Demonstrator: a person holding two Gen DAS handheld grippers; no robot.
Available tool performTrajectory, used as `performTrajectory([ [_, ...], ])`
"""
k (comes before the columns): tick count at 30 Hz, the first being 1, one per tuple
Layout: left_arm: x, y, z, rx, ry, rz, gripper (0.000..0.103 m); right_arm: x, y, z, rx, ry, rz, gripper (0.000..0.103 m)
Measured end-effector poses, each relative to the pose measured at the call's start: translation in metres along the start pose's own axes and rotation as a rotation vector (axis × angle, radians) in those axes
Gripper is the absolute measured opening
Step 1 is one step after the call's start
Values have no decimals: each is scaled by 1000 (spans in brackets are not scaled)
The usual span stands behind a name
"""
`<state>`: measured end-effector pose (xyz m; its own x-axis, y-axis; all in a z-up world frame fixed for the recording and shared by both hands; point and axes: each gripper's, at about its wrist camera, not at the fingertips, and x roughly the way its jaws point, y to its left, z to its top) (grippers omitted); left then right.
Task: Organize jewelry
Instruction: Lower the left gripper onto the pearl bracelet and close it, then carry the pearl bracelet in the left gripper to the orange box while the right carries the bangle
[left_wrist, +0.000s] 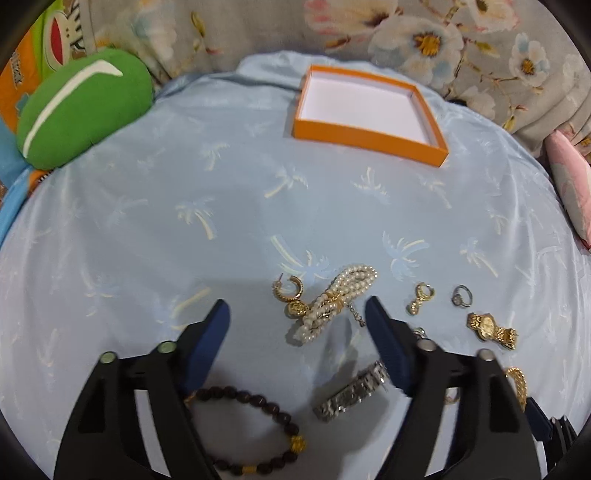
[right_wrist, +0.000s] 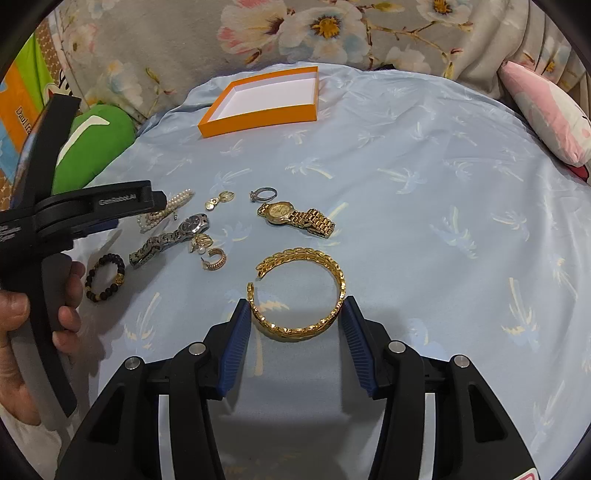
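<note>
Two claws are readied: the right gripper (right_wrist: 295, 314) is clamped around the gold leaf-patterned cuff bangle (right_wrist: 299, 291) for lifting, while the left gripper (left_wrist: 297, 314) is held apart and empty above the white pearl bracelet (left_wrist: 332, 301).

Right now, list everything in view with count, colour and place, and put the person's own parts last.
orange box: 1, orange with white inside, far side of cloth, nothing in it
gold bangle: 1, gold, between the right gripper's pads
gold watch: 1, gold, mid cloth
silver watch: 1, silver with dark dial, left of gold watch
ring: 1, silver, beyond gold watch
pearl bracelet: 1, white, ahead of left gripper
bead bracelet: 1, dark brown with gold beads, near left hand
earrings: several, gold, scattered around the silver watch
green cushion: 1, far left
blue cloth: 1, pale blue, palm print
left gripper: open
right gripper: around bangle
left hand: 1, on handle
</note>
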<state>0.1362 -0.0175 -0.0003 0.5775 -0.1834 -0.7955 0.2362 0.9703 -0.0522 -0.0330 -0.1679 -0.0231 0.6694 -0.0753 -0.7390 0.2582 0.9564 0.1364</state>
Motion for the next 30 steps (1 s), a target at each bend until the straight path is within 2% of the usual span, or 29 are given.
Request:
performTrajectory([
  [5,8,-8,-2,35,-9,32,57,1,1,0,-3,0,9,50],
  [8,7,-13,-4,54,-20,20,42,2,1,1,-6,2,10,50],
  [9,7,-15,-3,59,-23,15,34,2,1,1,-7,2,11,50],
  [13,6,-19,-4,71,-32,6,22,2,2,2,-16,5,10,52],
  [16,3,-18,-5,66,-32,-12,19,3,2,2,-7,5,16,52],
  [30,-27,-6,-13,39,-82,-41,19,-2,3,5,-21,-21,3,50],
])
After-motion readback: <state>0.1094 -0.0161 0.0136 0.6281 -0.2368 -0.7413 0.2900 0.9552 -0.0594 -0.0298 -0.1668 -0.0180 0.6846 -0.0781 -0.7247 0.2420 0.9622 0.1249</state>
